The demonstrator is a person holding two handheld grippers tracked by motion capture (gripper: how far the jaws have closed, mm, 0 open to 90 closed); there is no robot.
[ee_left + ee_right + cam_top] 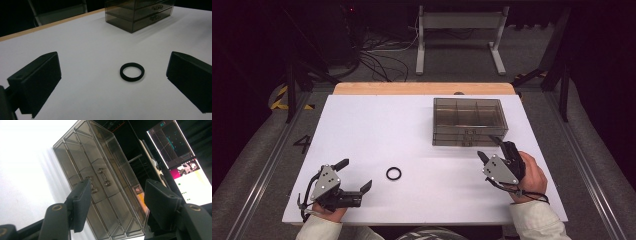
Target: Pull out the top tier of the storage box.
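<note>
On the white table (372,125) a small black ring (393,173) lies flat, well apart from the smoky clear drawer box (468,121) that stands toward the far right. The left gripper (357,176) rests low at the near left with its jaws spread wide and nothing between them; in the left gripper view the ring (132,71) sits ahead of the jaws, within the span of the gap and nearer the right-hand jaw, touching neither. The right gripper (489,148) is held just before the near right corner of the drawer box. In the right gripper view its jaws stand partly apart, clamping nothing, with the drawer handles (100,180) of the box (100,170) just beyond one fingertip.
</note>
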